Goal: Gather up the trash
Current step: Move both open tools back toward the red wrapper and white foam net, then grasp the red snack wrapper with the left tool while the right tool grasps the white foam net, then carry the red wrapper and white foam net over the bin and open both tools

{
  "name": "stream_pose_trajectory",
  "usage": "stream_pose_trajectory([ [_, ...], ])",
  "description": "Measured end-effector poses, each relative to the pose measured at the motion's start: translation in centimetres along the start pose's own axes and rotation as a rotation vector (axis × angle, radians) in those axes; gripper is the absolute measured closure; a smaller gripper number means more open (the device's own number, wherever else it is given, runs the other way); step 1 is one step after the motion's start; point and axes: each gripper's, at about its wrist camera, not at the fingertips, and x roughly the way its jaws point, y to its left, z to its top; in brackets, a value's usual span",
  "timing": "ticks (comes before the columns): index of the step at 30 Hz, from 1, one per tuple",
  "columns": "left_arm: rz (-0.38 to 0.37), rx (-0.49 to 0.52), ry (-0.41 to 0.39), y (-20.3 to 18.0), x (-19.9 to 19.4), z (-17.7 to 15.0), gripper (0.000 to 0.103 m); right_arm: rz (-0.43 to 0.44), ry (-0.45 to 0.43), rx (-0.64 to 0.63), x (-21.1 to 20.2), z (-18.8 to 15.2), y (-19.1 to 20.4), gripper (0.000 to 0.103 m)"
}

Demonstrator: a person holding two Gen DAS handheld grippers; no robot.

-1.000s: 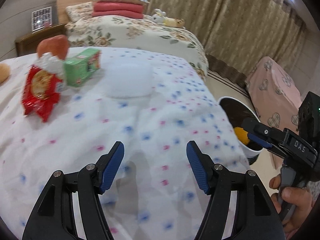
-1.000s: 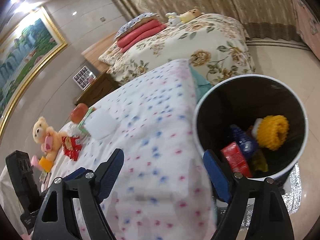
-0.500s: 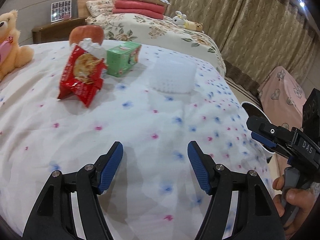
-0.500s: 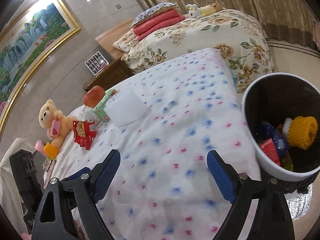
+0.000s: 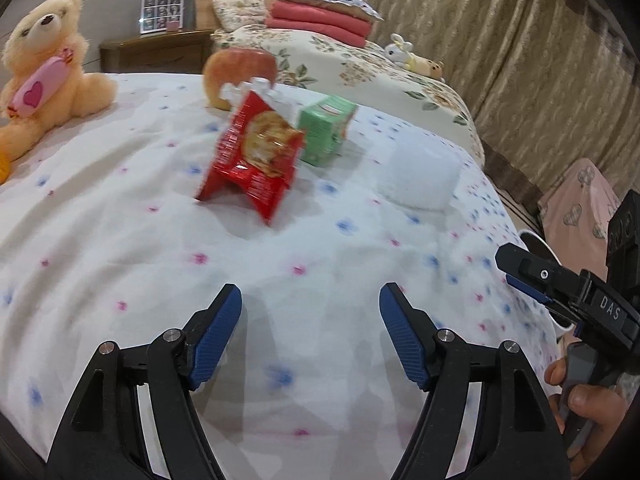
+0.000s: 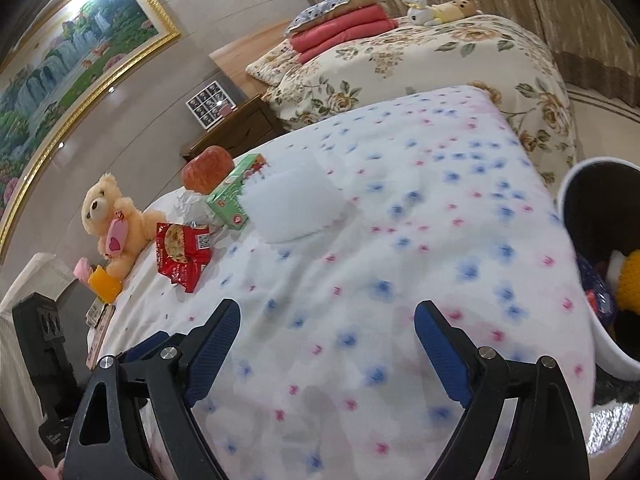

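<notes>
Red snack bag nearer | green carton behind | both jaws apart

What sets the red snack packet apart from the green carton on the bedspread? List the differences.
The red snack packet is a crinkled, shiny foil bag printed with a food picture; the green carton is a rigid, flat-faced box. The packet sags in an uneven shape, while the carton keeps straight edges. The packet lies nearer the left gripper, the carton behind it. Both rest on the white floral bedspread, untouched, with both grippers open.
</notes>
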Motion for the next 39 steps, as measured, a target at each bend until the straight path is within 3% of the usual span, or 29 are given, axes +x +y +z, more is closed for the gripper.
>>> stream_pose_trajectory([
  [11,0.039,-0.071,-0.026,4.0,0.7,2.8,0.028,0.008,0.001,-0.029,3.0,2.2,1.5,0.012],
  [25,0.059,-0.059,-0.050,5.3,3.1,6.4,0.028,-0.007,0.010,-0.048,6.9,4.9,2.1,0.013],
  [27,0.054,-0.055,-0.038,5.3,3.5,6.4,0.033,-0.027,0.025,-0.052,7.5,5.0,2.1,0.014],
  [28,0.050,-0.046,-0.035,5.1,3.6,6.4,0.041,-0.032,0.028,-0.053,7.7,5.0,2.1,0.017],
  [29,0.042,-0.038,-0.028,5.0,3.7,6.4,0.057,-0.040,0.023,-0.058,7.7,5.0,2.2,0.022],
  [30,0.029,-0.027,-0.019,4.8,3.8,6.3,0.067,-0.043,0.023,-0.061,7.7,4.9,2.3,0.035],
  [31,0.029,-0.017,-0.016,4.6,3.9,6.3,0.068,-0.044,0.029,-0.061,7.8,4.9,2.3,0.050],
  [33,0.030,0.006,-0.026,4.1,3.6,6.2,0.073,-0.042,0.029,-0.053,7.7,4.8,2.1,0.068],
  [39,-0.003,0.025,-0.023,2.7,2.6,5.0,0.077,-0.021,0.009,-0.055,6.3,4.1,2.2,0.075],
])
